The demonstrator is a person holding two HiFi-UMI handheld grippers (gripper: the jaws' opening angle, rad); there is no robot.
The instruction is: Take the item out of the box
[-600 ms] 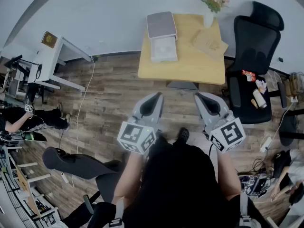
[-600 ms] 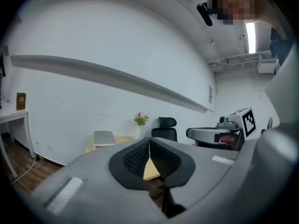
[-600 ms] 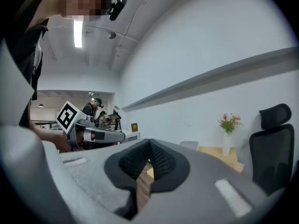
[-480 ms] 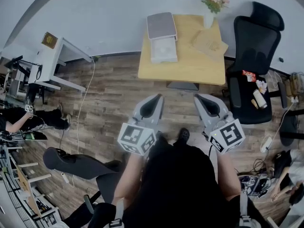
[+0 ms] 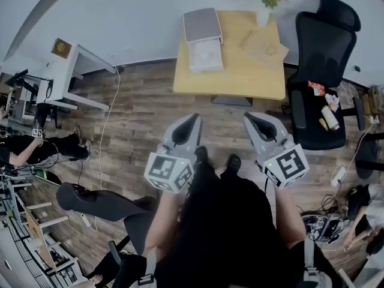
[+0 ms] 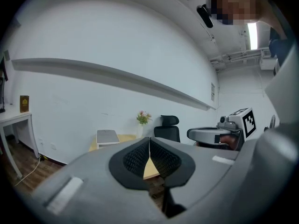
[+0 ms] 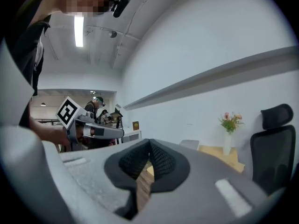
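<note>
— Where's the box [image 5: 204, 41]?
— Open on the table [image 5: 240, 80], well ahead. Jaws of left gripper [image 5: 194, 118] and right gripper [image 5: 248, 117]: pressed together, empty. Its white item [image 5: 206, 54] looks light, stiff; pinch a rim.

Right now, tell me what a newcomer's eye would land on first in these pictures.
First, the left gripper and right gripper low in the head view, both shut and empty. Beyond them stands a wooden table bearing a white box with a grey lid and a vase of flowers, with a black office chair at its right.
</note>
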